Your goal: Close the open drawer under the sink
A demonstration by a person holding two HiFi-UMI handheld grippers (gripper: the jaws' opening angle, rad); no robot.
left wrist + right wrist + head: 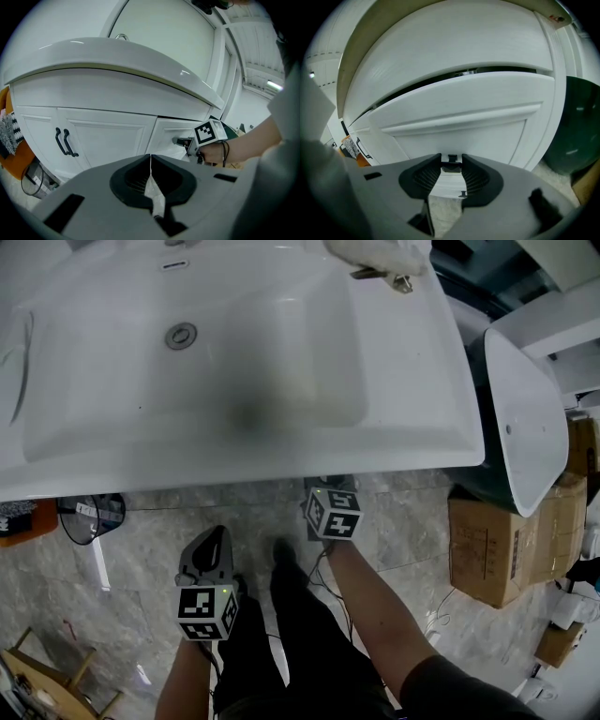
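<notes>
Fingers (476, 177) of the right gripper (451, 158) are clamped on the drawer's dark handle (450, 162), a small piece that fills the gap between their tips. Those of the left gripper (150, 159) are pressed together, tip to tip. That gripper hangs back from the cabinet, low and left of centre in the head view.

Filling the top of that view is the big white sink (403, 409), and its front rim hides the right gripper's tips. Below the sink stands the white cabinet (117, 91), with two doors (112, 136) at the left of the left gripper view. To their right sits the drawer (168, 133), its front standing out from the cabinet face with a dark slot along its top edge. Smallest are the doors' paired black handles (63, 142).
</notes>
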